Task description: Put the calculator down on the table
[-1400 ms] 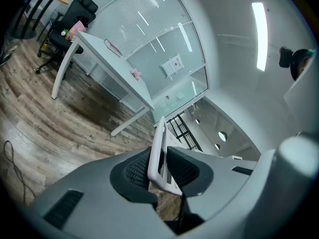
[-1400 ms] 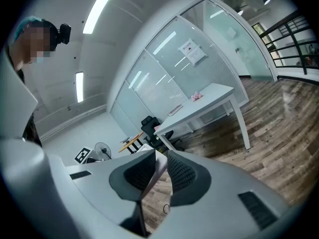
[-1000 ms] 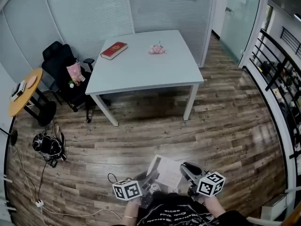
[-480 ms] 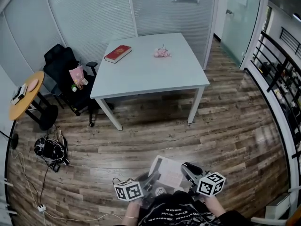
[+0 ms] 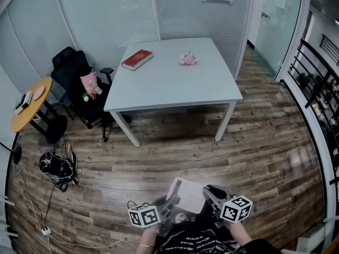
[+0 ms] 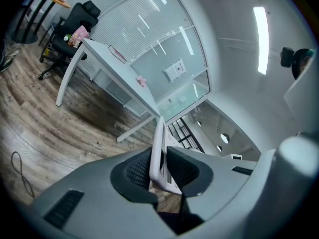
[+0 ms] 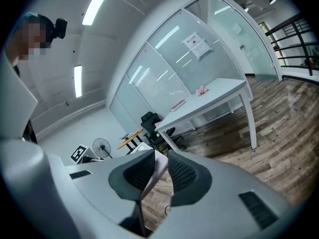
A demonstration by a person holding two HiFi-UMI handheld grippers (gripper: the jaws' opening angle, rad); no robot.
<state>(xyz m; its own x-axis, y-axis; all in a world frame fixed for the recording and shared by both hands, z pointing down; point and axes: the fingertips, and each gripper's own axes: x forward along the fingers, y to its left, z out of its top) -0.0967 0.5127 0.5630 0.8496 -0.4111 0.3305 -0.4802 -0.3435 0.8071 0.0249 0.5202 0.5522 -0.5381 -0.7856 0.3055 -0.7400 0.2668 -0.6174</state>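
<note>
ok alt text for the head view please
The left gripper and right gripper hold a flat white calculator between them, low in the frame over a wood floor. Ahead stands a pale table bearing a red book and a small pink object.

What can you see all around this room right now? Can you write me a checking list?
Surface: white table stands across the wood floor; the calculator is not on it.
Job's things: calculator, held up between both grippers.
Clutter: red book and small pink thing on the table.
Grippers: left gripper and right gripper are each shut on the calculator, fingers pressing on it.
Cables: thin cables lie on the floor at left, near a black bundle.
Surroundings: black chair, round side table, glass walls, black railing.
</note>
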